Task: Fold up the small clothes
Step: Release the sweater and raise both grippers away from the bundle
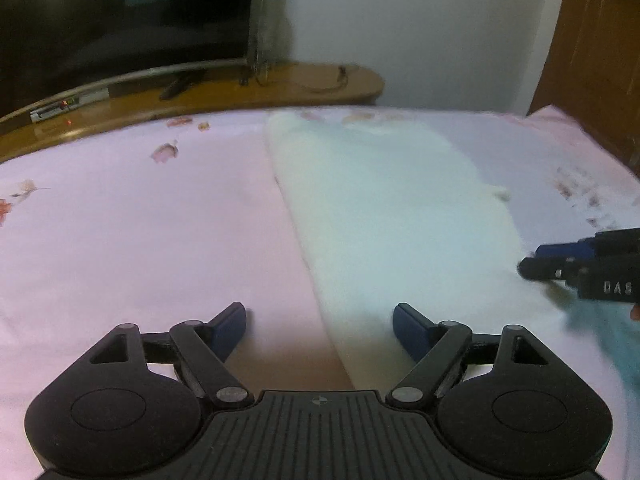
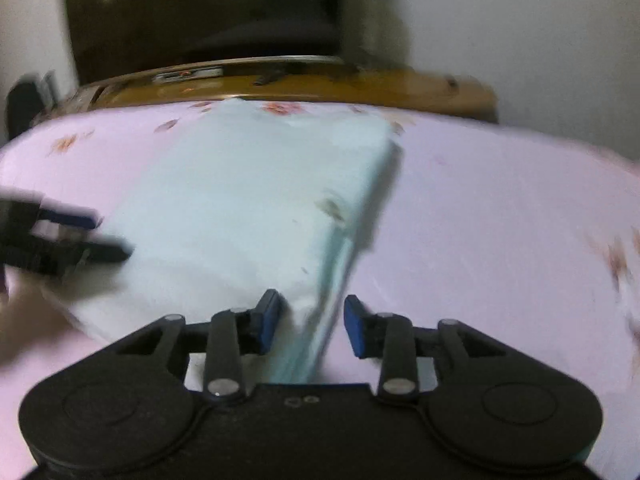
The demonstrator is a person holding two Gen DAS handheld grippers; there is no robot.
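Left gripper: jaws spread wide, nothing between the blue pads. It sits over the left edge of the pale cloth; one finger is above the pink bedsheet, the other above the cloth. No contact visible.

Right gripper: jaws parted, released. The near right edge of the cloth runs up between the fingers, but the pads do not press on it; there is a gap on both sides. Stacked layers show along that edge, so the cloth is folded lengthwise. In the left wrist view the right gripper enters from the right at the cloth's right edge, blurred.

The cloth is whitish to pale mint and lies flat as a long strip down the middle of the bed, reaching toward the far edge. A small tuft sticks out on its right side; faint dark marks show near the right fold.

The bedsheet is pink with scattered floral print. Beyond the bed stand a curved wooden TV stand and a dark TV screen. White wall to the right, then a wooden door. Both views are motion-blurred.
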